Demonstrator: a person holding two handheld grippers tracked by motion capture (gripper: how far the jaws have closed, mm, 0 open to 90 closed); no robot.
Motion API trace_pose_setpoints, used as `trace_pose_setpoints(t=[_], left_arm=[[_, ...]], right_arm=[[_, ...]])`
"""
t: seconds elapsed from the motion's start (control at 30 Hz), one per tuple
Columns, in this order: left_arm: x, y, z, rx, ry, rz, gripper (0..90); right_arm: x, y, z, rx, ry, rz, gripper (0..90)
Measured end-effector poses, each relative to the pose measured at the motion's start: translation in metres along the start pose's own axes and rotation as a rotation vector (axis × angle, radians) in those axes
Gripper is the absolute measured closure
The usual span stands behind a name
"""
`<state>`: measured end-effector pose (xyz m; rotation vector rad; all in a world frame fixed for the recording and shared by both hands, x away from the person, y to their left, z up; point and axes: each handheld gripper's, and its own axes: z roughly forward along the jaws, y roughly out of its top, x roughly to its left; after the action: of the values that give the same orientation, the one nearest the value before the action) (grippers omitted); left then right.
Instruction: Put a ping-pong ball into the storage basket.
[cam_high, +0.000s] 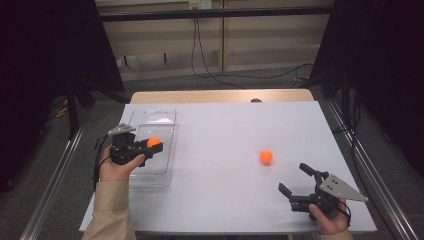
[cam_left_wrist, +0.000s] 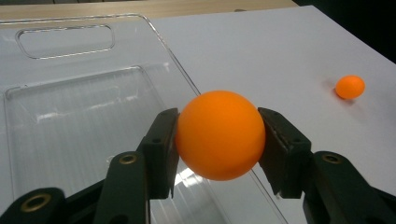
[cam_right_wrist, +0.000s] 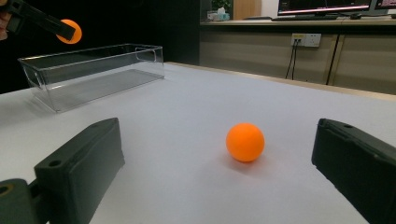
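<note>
The left hand-held gripper (cam_left_wrist: 219, 137) is clamping a smooth, round, matte orange plastic ball (cam_left_wrist: 220, 135) between its black jaws, hovering over the clear plastic tray (cam_left_wrist: 70, 93). The right hand-held gripper (cam_right_wrist: 215, 163) is gaping wide, empty, with a second orange ball (cam_right_wrist: 245, 142) lying on the white surface (cam_right_wrist: 187, 116) just ahead.

The left gripper (cam_left_wrist: 219, 140) clamps an orange ball (cam_left_wrist: 220, 135) above the clear tray's (cam_left_wrist: 70, 107) edge; a second orange ball (cam_left_wrist: 350, 87) lies on the white table (cam_left_wrist: 261, 56)

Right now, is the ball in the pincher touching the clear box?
Apart. The right gripper view shows the held ball in the left gripper, air above the clear box.
</note>
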<state>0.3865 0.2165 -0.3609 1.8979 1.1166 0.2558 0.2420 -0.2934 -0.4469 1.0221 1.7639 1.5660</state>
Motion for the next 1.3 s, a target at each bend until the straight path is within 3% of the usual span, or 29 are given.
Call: trace_pose_setpoints(t=[1.3], left_arm=[[0.011,-0.002,0.005,0.004,0.064,0.018,50.9]], right_arm=[[-0.002,0.000,-0.008,-0.015,-0.023,0.003,1.5]])
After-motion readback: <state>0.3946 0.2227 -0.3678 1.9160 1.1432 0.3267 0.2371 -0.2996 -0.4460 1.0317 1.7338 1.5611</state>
